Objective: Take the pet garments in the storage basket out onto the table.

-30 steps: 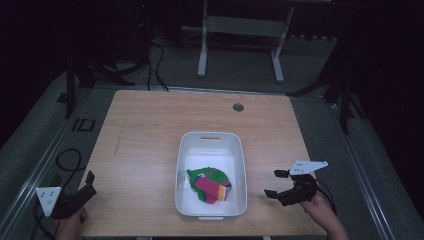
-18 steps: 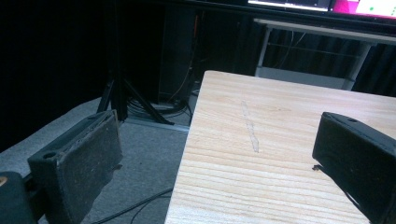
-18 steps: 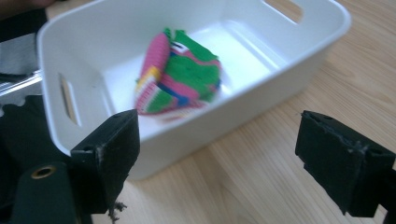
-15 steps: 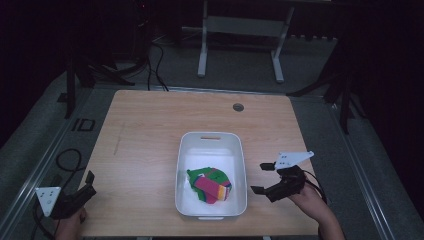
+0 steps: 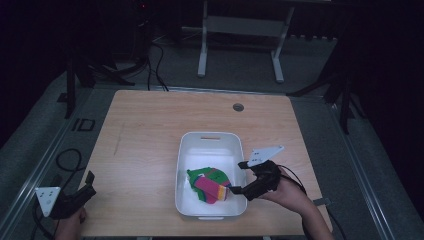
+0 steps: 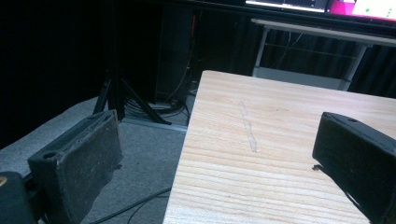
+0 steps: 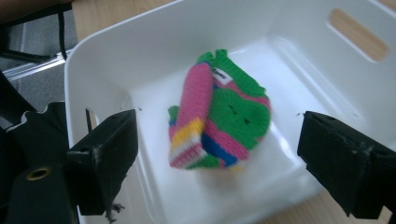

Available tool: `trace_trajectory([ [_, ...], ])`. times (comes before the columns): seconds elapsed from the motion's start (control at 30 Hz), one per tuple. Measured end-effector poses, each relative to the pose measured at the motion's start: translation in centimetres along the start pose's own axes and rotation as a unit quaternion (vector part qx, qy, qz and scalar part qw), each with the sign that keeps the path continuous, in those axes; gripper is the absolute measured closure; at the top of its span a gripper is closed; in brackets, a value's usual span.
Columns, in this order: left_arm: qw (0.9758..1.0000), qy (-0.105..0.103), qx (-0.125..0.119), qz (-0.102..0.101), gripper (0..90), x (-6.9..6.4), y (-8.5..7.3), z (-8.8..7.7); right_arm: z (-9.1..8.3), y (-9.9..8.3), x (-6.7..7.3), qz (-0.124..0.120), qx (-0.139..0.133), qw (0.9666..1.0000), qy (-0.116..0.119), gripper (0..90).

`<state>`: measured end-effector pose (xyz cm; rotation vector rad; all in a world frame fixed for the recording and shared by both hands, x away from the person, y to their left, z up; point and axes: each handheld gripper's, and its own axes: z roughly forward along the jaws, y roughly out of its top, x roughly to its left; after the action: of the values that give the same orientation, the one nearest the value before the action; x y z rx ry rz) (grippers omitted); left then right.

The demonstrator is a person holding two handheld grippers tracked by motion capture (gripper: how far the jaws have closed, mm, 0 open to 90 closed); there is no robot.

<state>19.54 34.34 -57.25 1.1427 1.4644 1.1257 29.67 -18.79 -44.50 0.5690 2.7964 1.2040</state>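
A white plastic bin stands on the wooden table, slightly toward the front. A knitted piece in green, pink, yellow and blue lies folded in its near half. My right gripper hangs open over the bin's right rim, jaws pointing at the knit. In the right gripper view the knitted piece lies between and beyond the wide-apart jaws of the right gripper, inside the bin. My left gripper is open and empty at the table's front left corner. The left gripper straddles the table edge.
A round cable hole sits near the table's far edge. A metal stand is on the floor behind the table. Cables and a tripod leg lie off the table's left side.
My right gripper has moved left from beside the bin to over its right rim, toward the knitted piece. The left gripper has stayed put.
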Motion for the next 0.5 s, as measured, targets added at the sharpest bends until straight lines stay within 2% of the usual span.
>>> trace_trajectory([
  [0.23,1.0000,-0.002,0.000,-0.001,1.8,0.0,0.0,0.0,2.9,1.8,0.3,-0.008,0.035,0.9993,0.010,13.4],
  [0.47,1.0000,-0.004,0.002,0.000,1.8,0.1,0.0,0.0,5.1,2.9,0.1,-0.013,0.059,0.9981,0.016,13.9],
  [0.5,1.0000,-0.005,0.004,-0.001,1.8,0.1,0.0,0.1,6.3,3.6,-0.1,-0.008,0.074,0.9971,0.017,14.7],
])
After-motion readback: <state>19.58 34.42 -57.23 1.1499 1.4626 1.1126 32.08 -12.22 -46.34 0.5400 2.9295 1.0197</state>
